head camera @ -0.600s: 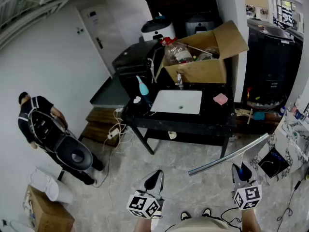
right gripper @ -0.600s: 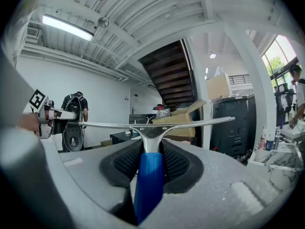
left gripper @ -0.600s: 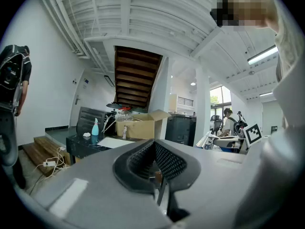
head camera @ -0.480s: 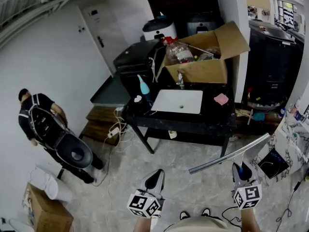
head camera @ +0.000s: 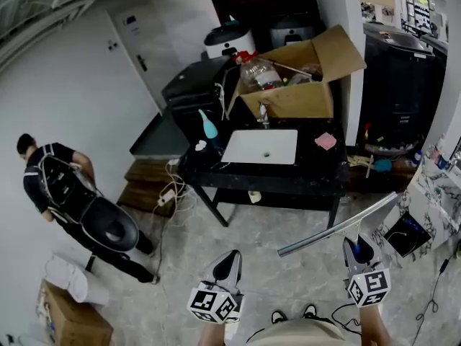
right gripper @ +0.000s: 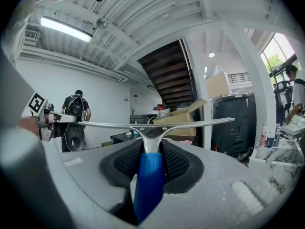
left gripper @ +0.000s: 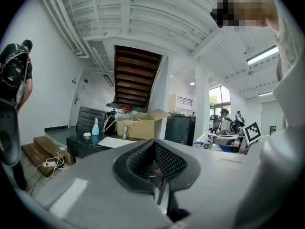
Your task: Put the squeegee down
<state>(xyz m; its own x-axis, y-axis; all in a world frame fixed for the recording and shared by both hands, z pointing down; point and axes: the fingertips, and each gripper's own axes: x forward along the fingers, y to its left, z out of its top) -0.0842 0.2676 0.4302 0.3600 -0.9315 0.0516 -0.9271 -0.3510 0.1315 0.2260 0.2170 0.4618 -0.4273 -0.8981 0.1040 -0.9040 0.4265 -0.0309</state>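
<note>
The squeegee (head camera: pixel 338 225) has a long metal blade and a blue handle (right gripper: pixel 148 175). My right gripper (head camera: pixel 358 248) is shut on that handle and holds it in the air over the floor, blade across and slanting up to the right. In the right gripper view the blade (right gripper: pixel 152 124) runs level in front of my right gripper (right gripper: pixel 150 152). My left gripper (head camera: pixel 229 264) hangs beside it at the lower middle, shut with nothing in it. In the left gripper view the pads of my left gripper (left gripper: pixel 155 163) meet. A black table (head camera: pixel 317 171) with a white basin (head camera: pixel 261 148) stands ahead.
On the table are an open cardboard box (head camera: pixel 295 99), a pink sponge (head camera: pixel 325 141) and a blue spray bottle (head camera: pixel 207 127). A person with a backpack (head camera: pixel 50 186) stands at the left by a black chair. Another carton (head camera: pixel 72 316) sits bottom left. Cables lie on the floor.
The table and the person at the left have slid slightly left and up in the head view. Both grippers keep their places and the squeegee stays held.
</note>
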